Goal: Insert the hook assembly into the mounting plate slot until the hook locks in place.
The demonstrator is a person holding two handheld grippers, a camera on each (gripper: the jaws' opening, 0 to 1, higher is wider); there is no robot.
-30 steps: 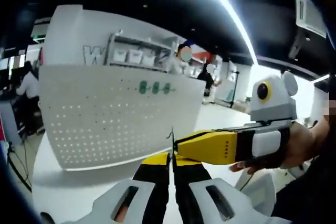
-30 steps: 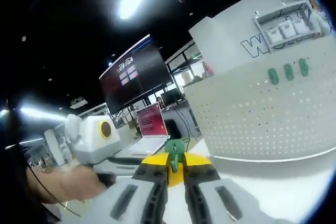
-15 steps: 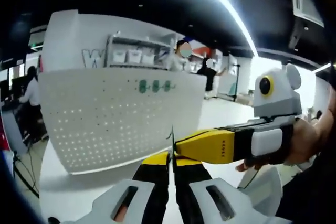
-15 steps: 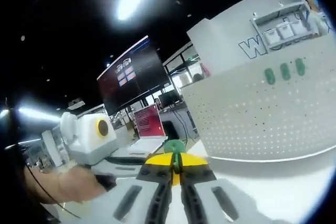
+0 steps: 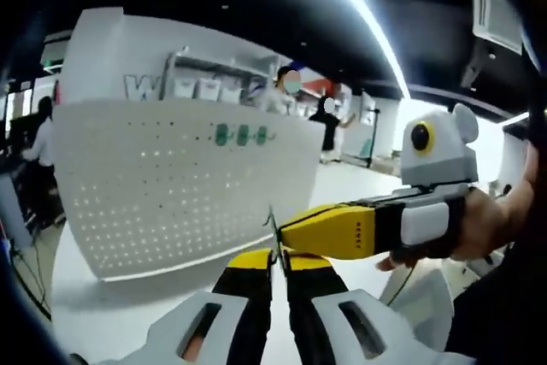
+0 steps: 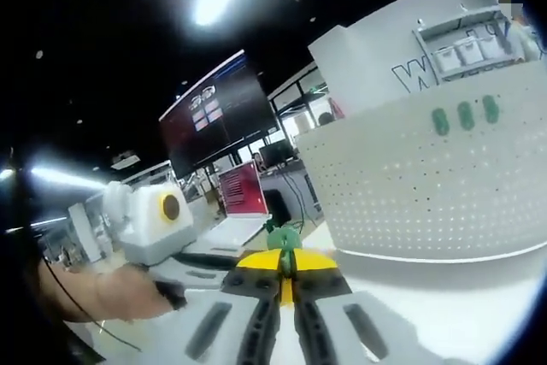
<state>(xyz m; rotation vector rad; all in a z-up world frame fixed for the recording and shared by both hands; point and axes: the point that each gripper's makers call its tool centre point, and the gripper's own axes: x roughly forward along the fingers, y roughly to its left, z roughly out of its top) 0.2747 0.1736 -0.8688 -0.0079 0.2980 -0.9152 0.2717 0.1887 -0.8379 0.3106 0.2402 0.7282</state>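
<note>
Well short of the white perforated mounting plate [image 6: 436,194] with its three green hooks [image 6: 465,115], both grippers pinched together on one small green hook assembly [image 6: 282,237], right gripper [image 6: 286,264] and left gripper [image 5: 275,256] clenched, risking a twisted, dropped piece or jammed entry.

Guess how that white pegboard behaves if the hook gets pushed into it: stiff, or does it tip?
Probably flexes a little: the pegboard looks like a thin perforated sheet. It could tip or slide, since it stands upright on the table and no support is visible. The green hook in the right tool looks small and light, so pushing force is likely low.
</note>
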